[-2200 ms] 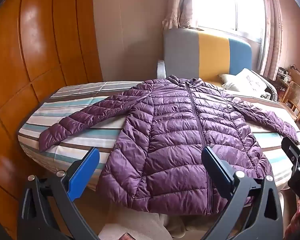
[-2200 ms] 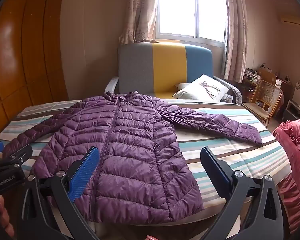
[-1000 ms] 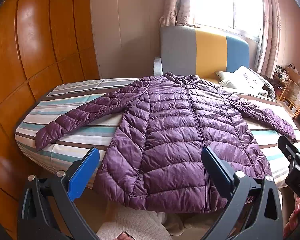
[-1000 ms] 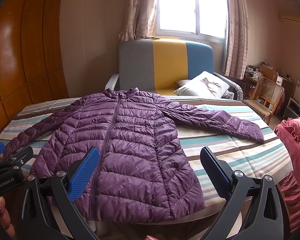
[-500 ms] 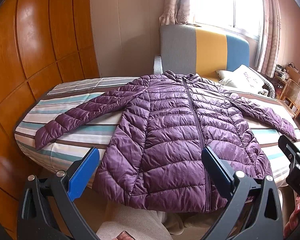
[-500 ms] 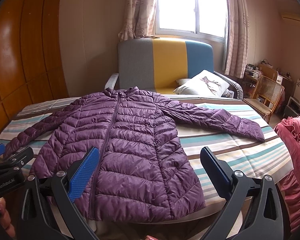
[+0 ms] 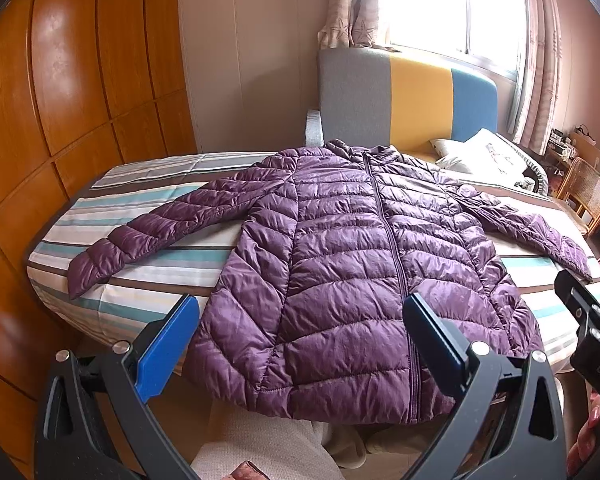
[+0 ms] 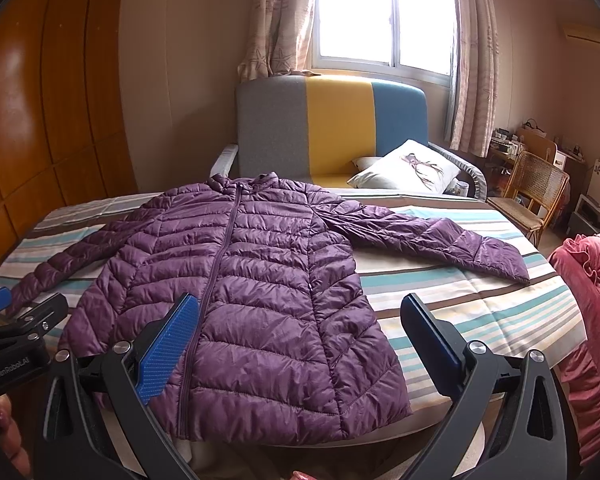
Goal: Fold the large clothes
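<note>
A purple quilted puffer jacket (image 7: 340,256) lies flat, front up and zipped, on a striped bed (image 7: 148,272), both sleeves spread out; its hem hangs a little over the near edge. It also shows in the right wrist view (image 8: 252,280). My left gripper (image 7: 300,320) is open and empty, held just before the hem. My right gripper (image 8: 300,320) is open and empty, in front of the jacket's right lower half. The right sleeve (image 8: 440,240) reaches toward the bed's right side.
A grey, yellow and blue sofa (image 8: 332,128) with a white pillow (image 8: 412,166) stands behind the bed. A wooden wardrobe (image 7: 60,100) lines the left. A rattan chair (image 8: 536,188) and a red ruffled cloth (image 8: 592,280) are at the right.
Both grippers have shifted only slightly in front of the bed. The jacket has not moved and both grippers stay open.
</note>
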The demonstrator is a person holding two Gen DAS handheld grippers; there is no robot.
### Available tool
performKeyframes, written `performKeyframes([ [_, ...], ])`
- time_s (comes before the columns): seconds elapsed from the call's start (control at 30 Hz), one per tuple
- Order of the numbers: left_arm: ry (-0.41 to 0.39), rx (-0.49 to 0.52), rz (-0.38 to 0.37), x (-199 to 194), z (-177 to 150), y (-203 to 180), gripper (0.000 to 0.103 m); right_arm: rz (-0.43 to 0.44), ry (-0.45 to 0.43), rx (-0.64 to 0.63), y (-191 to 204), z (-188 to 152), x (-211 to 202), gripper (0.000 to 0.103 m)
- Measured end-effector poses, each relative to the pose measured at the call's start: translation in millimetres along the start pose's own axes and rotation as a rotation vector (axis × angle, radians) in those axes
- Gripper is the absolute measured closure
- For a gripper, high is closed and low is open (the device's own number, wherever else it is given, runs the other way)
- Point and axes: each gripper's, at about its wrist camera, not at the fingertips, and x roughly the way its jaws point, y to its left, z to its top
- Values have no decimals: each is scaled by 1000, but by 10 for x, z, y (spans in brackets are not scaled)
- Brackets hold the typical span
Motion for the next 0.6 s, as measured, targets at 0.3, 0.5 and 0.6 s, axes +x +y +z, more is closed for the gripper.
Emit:
performKeyframes([
  [0.3, 4, 0, 1, 7, 5, -2, 2, -2, 0, 4, -8, 1, 1, 3],
  [0.5, 4, -2, -3, 16, 7, 15, 2, -2, 0, 1, -11, -1, 6, 3],
  [0.6, 7, -3, -5, 25, 2, 22, 2, 2, 1, 6, -25, -4, 8, 3],
])
